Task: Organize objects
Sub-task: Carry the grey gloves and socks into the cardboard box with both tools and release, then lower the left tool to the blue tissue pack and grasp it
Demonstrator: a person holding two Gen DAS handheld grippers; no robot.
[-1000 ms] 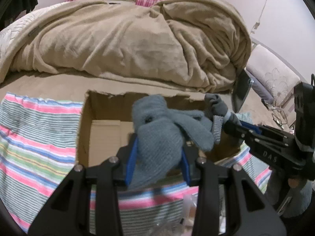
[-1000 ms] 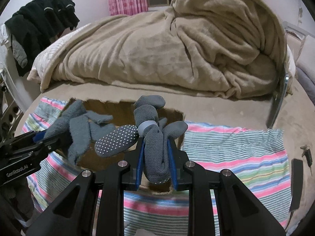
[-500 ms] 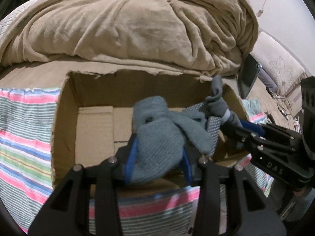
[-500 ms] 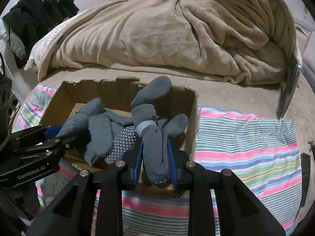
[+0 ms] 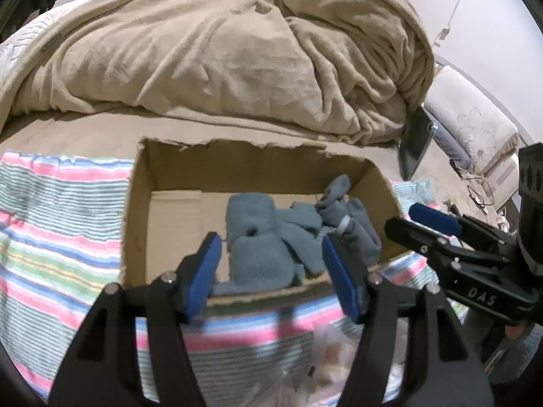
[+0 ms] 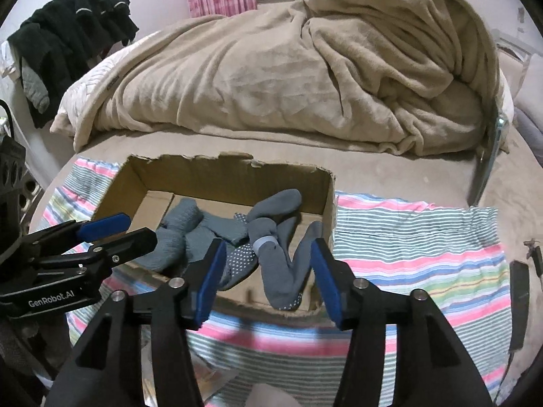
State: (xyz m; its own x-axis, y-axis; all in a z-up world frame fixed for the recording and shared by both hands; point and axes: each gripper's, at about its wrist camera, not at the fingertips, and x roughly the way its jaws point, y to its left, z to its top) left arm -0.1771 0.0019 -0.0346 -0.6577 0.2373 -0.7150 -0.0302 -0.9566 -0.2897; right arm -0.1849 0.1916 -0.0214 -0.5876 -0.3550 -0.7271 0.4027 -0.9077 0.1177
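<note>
Left wrist view: your left tongs (image 5: 271, 268) stand spread with nothing between the blue pads, and the bundle of grey knitted socks (image 5: 261, 237) lies inside the torn brown cardboard box (image 5: 139, 224) on the striped pink, green and blue cloth (image 5: 61, 237). The right tongs (image 5: 437, 234) show at the edge, spread too. A second ago each pair of tongs pinched a sock above the box; now both have let go and the socks have dropped in. To finish this release well, lift straight up and back so no pad catches loose knit and drags it over the near wall.

Right wrist view: your right tongs (image 6: 268, 271) gape above the grey sock with the dotted sole (image 6: 281, 264), which rests on the box floor near the front wall. The beige fleece blanket (image 6: 271, 74) heaps on the bed behind. Before, that sock sat clamped upright; now it sprawls flat.
</note>
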